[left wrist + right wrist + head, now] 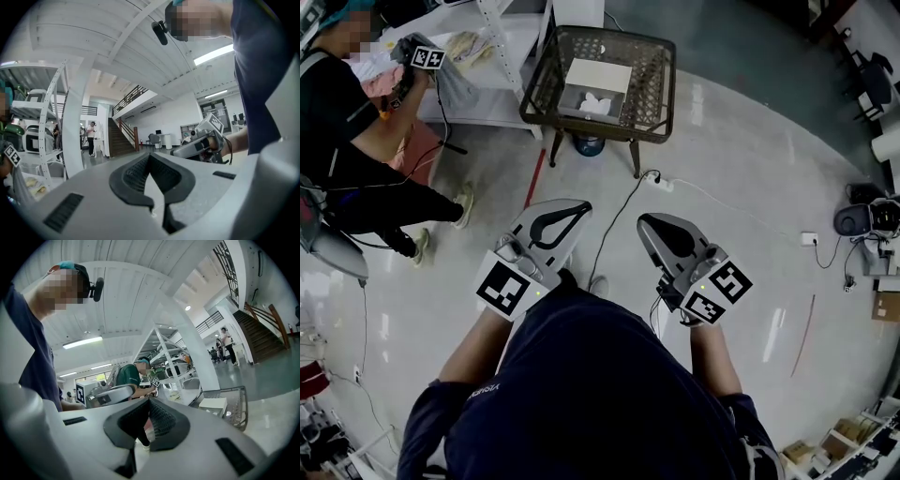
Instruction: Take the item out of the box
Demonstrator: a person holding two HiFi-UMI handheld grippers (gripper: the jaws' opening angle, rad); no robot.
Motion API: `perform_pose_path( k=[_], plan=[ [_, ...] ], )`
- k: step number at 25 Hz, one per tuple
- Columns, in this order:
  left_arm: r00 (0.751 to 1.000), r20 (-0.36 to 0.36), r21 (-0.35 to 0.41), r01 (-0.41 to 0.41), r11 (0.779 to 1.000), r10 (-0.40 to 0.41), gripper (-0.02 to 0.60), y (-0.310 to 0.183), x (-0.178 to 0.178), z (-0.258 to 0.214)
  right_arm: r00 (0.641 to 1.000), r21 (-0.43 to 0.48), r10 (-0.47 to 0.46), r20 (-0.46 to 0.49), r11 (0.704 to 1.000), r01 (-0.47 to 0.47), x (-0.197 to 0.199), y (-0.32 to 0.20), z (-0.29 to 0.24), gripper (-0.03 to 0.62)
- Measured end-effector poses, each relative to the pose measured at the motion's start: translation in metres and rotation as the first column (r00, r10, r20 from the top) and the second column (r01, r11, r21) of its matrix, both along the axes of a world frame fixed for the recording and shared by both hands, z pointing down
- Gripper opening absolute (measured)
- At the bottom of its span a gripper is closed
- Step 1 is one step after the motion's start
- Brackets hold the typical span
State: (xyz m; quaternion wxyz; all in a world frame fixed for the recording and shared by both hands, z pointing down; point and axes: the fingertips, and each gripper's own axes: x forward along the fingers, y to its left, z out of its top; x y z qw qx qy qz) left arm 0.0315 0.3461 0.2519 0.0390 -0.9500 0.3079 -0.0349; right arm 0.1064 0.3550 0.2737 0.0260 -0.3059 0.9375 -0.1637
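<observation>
Left gripper, right gripper: jaws together, empty; box with white item well ahead.

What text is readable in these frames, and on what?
No text reads clearly.
Pale print on the wearer's dark sleeve: upside down, too small to read.
Both marker cubes on the left gripper and right gripper: square patterns only, no letters.
On the white box in the wire basket: no print visible.

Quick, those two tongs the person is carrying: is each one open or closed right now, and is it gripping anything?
Left tongs: closed, holding nothing.
Right tongs: closed, holding nothing.
</observation>
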Motion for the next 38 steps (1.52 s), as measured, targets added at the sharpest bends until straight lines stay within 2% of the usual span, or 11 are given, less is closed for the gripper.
perform_pose_path(
  k=[7,13,17,28,38],
  plan=[
    [1.000,-0.003,-0.003,-0.002,1.000,0.002,0.008,-0.030,-0.001,0.007,1.000,-0.016,0.000,-0.011,1.000,0.000,0.000,-0.026,0.007,0.025],
    [1.000,-0.018,-0.023,-0.008,1.000,0.008,0.008,-0.087,-0.015,0.027,1.000,-0.047,0.004,-0.029,0.999,-0.005,-0.012,-0.079,0.030,0.023],
    [1.000,-0.014,-0.042,-0.016,0.999,0.015,0.008,-0.112,-0.024,0.026,1.000,-0.062,0.011,-0.027,0.998,-0.012,-0.023,-0.103,0.024,0.023],
    [0.999,-0.010,-0.094,-0.048,0.994,0.047,0.008,-0.254,-0.084,0.049,0.998,-0.138,0.029,-0.055,0.990,-0.036,-0.084,-0.234,0.044,0.025],
    [0.995,-0.015,-0.118,-0.101,0.988,0.100,0.008,-0.338,-0.127,0.058,0.994,-0.149,0.085,-0.072,0.984,-0.095,-0.130,-0.319,0.038,0.023]
  ],
)
